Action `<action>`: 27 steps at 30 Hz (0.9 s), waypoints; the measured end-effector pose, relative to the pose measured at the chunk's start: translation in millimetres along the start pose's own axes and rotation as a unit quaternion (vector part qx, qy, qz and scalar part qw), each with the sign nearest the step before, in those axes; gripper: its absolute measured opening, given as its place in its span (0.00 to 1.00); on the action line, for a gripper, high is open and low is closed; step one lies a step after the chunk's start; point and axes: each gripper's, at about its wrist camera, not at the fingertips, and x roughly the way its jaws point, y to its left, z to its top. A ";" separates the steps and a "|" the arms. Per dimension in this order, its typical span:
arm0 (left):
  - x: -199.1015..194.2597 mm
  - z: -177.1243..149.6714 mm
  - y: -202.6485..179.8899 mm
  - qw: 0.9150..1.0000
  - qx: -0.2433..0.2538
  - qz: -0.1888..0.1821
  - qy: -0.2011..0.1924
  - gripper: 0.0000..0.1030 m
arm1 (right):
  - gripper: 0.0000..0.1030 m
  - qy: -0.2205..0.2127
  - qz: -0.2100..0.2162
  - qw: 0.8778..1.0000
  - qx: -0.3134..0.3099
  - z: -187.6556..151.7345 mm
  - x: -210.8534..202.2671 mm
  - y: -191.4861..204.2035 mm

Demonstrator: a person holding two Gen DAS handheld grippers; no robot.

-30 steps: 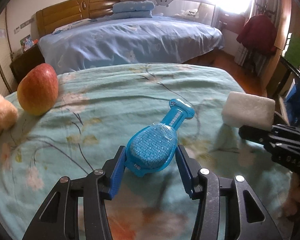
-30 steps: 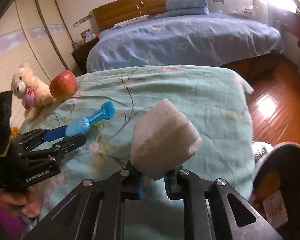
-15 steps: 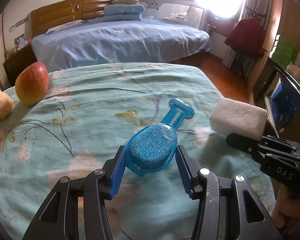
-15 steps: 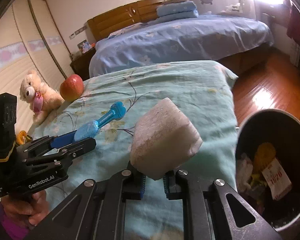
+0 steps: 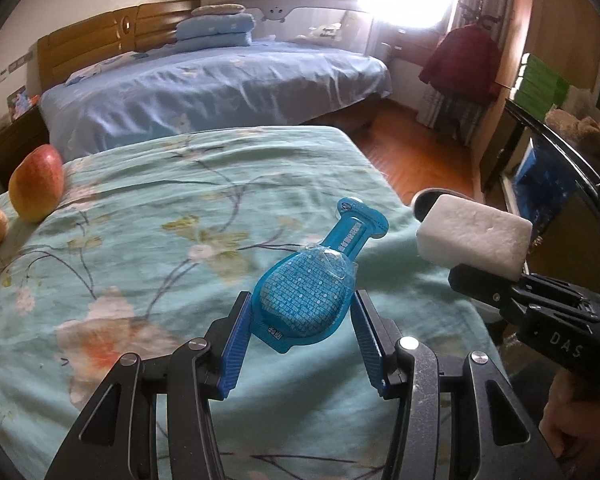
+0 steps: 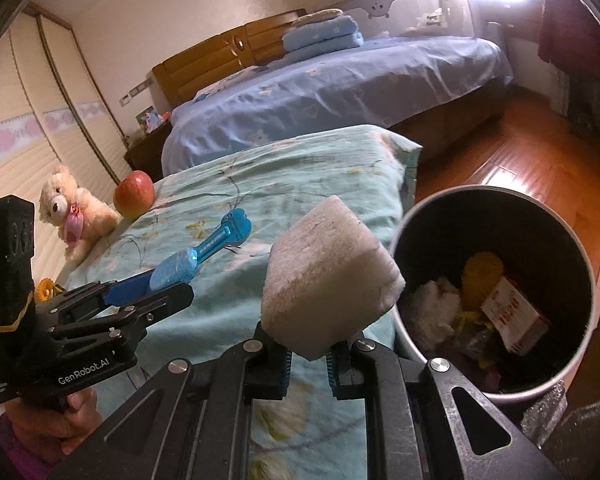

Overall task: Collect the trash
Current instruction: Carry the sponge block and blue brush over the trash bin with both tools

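Left hand-held gripper [image 5: 302, 326], marked "GenRobot.AI", clamped on a blue packet [image 5: 314, 288] above the green bed cover [image 5: 140, 240]. Right hand-held gripper [image 6: 307, 354], marked "DAS", squeezed tight on a white foam block [image 6: 328, 272], just beside the trash bin [image 6: 540, 232]. Writing on the blue packet too small to read.

Left gripper [image 5: 302, 322] clamps the blue plastic pack [image 5: 312, 284]; right gripper [image 6: 306, 354], just beside it, pinches a white foam block [image 6: 328, 276].

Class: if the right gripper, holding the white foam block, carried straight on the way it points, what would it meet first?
Probably the teal floral bedcover, near its edge beside the trash bin; depth is unclear.
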 end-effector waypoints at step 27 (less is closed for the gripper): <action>5.3 3.8 -55.8 0.999 0.046 -0.028 0.005 0.47 | 0.13 -0.021 -0.037 0.999 0.032 -11.0 -32.5 -42.0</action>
